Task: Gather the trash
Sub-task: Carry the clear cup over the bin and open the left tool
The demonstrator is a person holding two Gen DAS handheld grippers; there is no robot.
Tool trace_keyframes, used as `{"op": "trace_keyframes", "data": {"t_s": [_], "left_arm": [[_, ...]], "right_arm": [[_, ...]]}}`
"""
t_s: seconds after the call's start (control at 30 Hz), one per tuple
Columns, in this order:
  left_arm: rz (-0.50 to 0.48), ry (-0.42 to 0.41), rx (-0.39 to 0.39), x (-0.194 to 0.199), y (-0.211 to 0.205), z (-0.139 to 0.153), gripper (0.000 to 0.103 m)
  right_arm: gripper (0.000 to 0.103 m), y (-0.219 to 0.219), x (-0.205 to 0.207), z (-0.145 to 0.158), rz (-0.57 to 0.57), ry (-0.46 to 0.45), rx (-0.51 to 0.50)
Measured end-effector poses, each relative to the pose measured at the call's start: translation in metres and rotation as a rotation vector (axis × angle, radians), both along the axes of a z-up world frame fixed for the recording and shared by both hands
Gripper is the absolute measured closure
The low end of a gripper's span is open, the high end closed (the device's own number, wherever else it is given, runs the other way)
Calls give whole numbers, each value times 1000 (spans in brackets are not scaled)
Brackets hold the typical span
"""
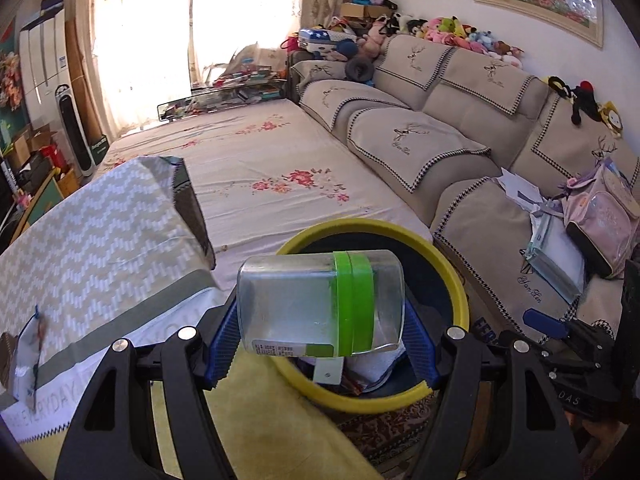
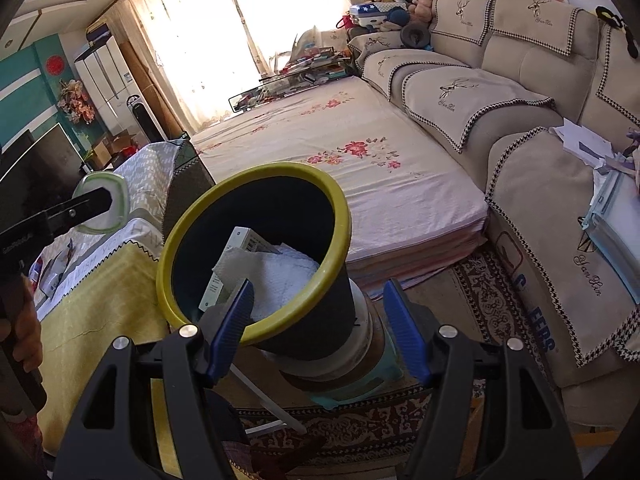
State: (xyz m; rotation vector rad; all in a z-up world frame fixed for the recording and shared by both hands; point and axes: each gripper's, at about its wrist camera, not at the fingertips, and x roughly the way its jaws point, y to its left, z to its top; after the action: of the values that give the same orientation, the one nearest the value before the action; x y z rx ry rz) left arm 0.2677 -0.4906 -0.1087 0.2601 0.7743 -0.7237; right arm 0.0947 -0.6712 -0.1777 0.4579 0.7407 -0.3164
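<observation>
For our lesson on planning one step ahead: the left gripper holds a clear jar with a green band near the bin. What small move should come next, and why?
Probably open the left gripper to drop the clear jar. The jar is clamped sideways between the blue pads, seemingly above the mouth of the yellow-rimmed bin, which already holds paper trash. The right gripper is empty.

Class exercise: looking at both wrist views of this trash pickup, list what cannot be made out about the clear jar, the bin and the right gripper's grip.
- Jar contents: left wrist view, glare on the plastic.
- Bin bottom: right wrist view, tissue and box cover it.
- Right gripper: pads straddle the bin's rim; contact unclear, wall hides one pad.
- Jar in right wrist view: left gripper finger covers it.
</observation>
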Motion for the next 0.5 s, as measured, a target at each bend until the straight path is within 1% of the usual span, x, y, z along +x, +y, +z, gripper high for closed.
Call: {"op": "trace_keyframes", "data": {"t_s": [0.07,0.13,0.17,0.2,0.23,0.37,0.5], "left_arm": [[-29,28,12,6,-18,-6,33],[-36,59,12,10,-28,-11,31],[-33,64,9,11,-29,-11,29],[-32,60,-5,10,-27,-10,23],[-30,49,-20,8,-23,-6,19],[-14,-8,-49,-2,10,9,15],[32,-19,-97,-7,63,27,14]], "right_arm": [[39,-2,1,-1,-2,7,1],[39,-2,2,-2,1,9,3],[39,-1,3,-2,5,11,2],[39,0,4,-2,9,12,1],[39,1,5,-2,13,13,1],[38,10,12,-2,34,14,-1],[38,26,18,3,71,8,-11]]}}
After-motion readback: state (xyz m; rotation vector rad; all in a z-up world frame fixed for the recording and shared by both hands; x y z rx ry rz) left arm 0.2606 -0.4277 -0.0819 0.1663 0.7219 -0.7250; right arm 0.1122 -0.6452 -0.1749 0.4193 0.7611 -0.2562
